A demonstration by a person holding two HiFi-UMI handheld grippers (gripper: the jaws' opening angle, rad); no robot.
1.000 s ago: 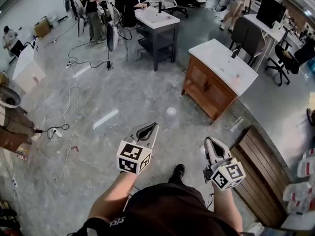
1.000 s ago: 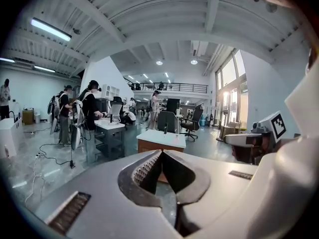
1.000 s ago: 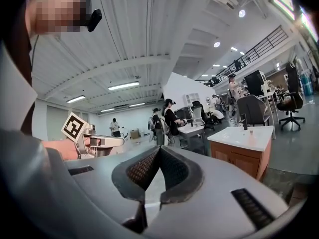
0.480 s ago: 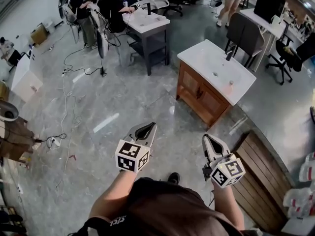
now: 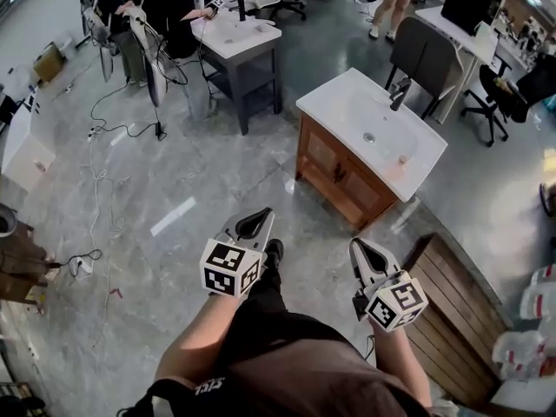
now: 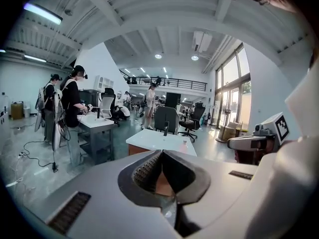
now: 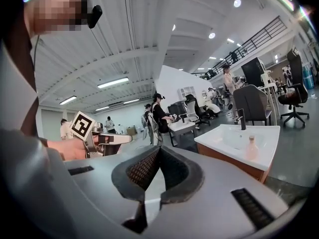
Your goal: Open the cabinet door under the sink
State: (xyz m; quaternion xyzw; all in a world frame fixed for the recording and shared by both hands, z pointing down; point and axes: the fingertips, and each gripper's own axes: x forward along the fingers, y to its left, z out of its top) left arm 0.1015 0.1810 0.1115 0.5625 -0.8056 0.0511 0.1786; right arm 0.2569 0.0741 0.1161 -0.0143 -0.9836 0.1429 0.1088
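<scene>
Closing in on the shut cabinet door (image 5: 320, 153) under the sink (image 5: 373, 133), nearer than a second ago yet still well apart, with left gripper (image 5: 261, 218) and right gripper (image 5: 358, 248) both pinched together, empty.

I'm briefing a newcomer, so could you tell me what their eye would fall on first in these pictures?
The wooden cabinet with its white sink top stands right of centre on the grey floor in the head view, doors shut. In the foreground the left gripper and right gripper, each bearing a marker cube, point toward it, both shut and empty. People are gathered at a table at the upper left.
</scene>
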